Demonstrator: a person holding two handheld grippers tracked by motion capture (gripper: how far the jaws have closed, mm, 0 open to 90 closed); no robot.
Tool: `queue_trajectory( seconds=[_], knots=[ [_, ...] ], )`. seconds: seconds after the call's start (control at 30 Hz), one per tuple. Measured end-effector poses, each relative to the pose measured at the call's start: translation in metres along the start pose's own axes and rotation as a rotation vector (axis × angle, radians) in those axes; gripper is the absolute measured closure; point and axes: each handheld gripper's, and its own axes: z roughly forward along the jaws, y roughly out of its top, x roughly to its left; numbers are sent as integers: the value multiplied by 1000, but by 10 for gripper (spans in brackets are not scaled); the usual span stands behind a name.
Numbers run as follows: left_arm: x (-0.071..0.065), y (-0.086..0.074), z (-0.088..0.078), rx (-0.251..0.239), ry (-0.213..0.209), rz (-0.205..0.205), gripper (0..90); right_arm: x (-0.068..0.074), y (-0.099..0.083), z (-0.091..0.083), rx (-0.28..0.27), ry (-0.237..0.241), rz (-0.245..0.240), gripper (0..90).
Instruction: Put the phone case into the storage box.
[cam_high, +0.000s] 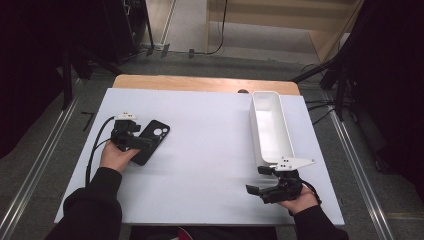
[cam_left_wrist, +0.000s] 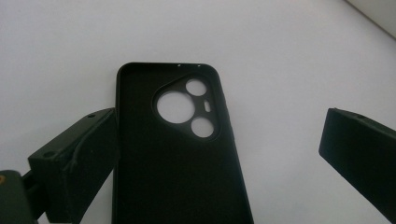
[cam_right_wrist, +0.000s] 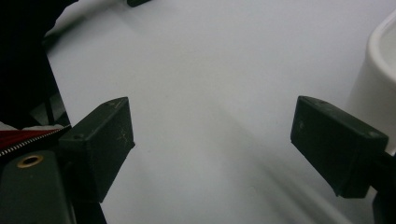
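Note:
A black phone case (cam_high: 156, 136) lies inside-up on the white table top (cam_high: 210, 155), left of the middle, with its camera cut-outs at the far end. My left gripper (cam_high: 140, 139) rests low over its near end, open wide. In the left gripper view the case (cam_left_wrist: 177, 168) lies between the jaws, hard against the left one and well apart from the right one, so my left gripper (cam_left_wrist: 215, 126) grips nothing. My right gripper (cam_high: 257, 180) sits near the front right of the table, open, with only bare table between its jaws (cam_right_wrist: 212, 126).
A long white bin (cam_high: 287, 130) stands lengthwise at the right of the table, its near end just beyond my right gripper; its rounded wall (cam_right_wrist: 383, 70) shows beside the right jaw. A cable (cam_high: 97, 145) trails off the left gripper toward the table's left edge.

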Motion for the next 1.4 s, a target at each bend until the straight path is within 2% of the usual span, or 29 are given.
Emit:
queue_trajectory(
  seconds=[0.23,0.33,0.4,0.47,0.5,0.77,0.9,1.0,1.1,1.2,1.4],
  knots=[
    [1,-8,5,31,28,14,0,0,0,0,-2,-2,-3,116],
    [1,-12,7,28,66,32,0,0,0,1,-3,-2,-1,116],
    [3,-13,7,31,61,17,0,0,0,1,-2,-2,-3,117],
    [3,-14,9,26,76,12,0,1,0,0,-1,-3,0,117],
    [4,-15,10,38,82,20,0,0,0,0,-1,-2,-1,117],
    [7,-22,18,64,97,7,0,1,0,0,0,-2,3,117],
    [5,-24,20,60,116,26,0,1,0,0,0,-1,3,117],
    [1,-26,22,66,155,68,0,0,0,1,0,-2,-4,116],
    [-3,-27,25,68,184,78,0,1,0,1,-1,-2,-4,117],
    [-6,-27,27,91,223,117,0,1,0,0,3,0,-4,117],
    [-7,-27,28,87,236,109,1,0,0,1,-1,-1,4,116]
  ],
)
